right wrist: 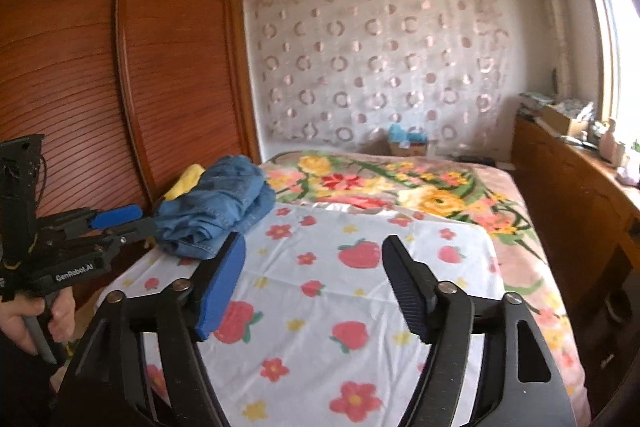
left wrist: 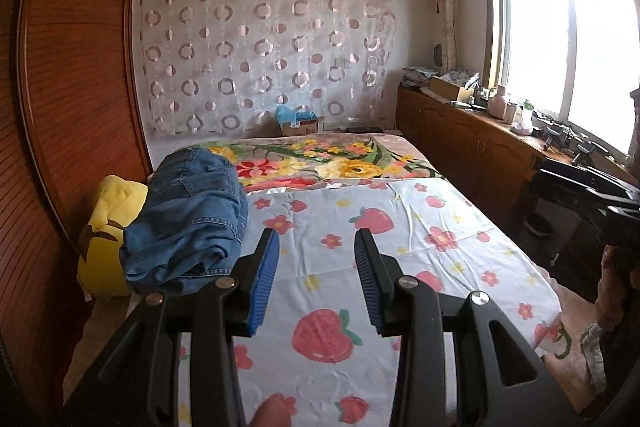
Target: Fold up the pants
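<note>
Bedrm bed sheet (right wrist: 360, 307), folded pants (left wrist: 188, 223) at edge, left gripper (left wrist: 316, 279) & right gripper (right wrist: 316, 283) fingers apart, empty.

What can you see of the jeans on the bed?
The jeans are mid-blue denim, bunched in a loose, rumpled heap with seams, a hem and a back pocket showing. They lie at the left edge of the strawberry-print sheet, resting partly against a yellow cushion beside the wooden wardrobe. Neither pair of tongs touches them.
</note>
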Demonstrator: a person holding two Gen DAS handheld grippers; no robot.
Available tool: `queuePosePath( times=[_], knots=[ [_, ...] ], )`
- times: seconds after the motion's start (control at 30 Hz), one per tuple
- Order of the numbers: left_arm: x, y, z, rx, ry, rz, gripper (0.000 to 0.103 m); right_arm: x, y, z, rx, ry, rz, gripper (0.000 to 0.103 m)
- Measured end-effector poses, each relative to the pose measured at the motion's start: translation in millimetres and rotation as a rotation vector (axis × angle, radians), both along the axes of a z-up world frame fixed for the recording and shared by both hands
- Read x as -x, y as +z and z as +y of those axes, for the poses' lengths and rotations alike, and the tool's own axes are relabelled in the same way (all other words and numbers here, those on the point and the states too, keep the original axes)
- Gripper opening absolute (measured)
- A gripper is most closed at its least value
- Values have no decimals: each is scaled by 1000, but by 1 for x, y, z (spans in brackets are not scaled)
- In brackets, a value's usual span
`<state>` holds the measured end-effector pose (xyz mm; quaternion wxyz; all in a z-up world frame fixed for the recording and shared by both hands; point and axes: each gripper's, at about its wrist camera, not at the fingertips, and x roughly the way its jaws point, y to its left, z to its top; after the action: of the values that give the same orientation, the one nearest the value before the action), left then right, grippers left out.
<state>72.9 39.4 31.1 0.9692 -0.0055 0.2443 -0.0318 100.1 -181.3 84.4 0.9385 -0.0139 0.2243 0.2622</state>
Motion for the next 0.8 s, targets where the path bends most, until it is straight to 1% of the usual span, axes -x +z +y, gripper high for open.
queuePosePath(
  times=[0.1,0.17,0.23,0.3,0.4,0.6,0.8],
  knots=[
    [12,5,-8,15,-5,-20,39,12,0,-14,0,-26,-1,80],
    [18,6,-11,26,0,-25,41,21,-1,-23,6,-54,-8,82],
    [24,8,-14,21,12,-35,43,28,-2,-29,8,-69,-12,83],
    [28,8,-17,8,32,-36,46,32,-3,-33,9,-86,-12,83],
    [31,7,-19,-2,40,-31,48,36,-7,-41,-5,-97,-3,84],
    [34,3,-18,3,54,-17,49,36,-12,-47,-11,-126,4,84],
    [34,3,-18,1,58,-16,49,36,-12,-49,-9,-130,-2,84]
  ],
)
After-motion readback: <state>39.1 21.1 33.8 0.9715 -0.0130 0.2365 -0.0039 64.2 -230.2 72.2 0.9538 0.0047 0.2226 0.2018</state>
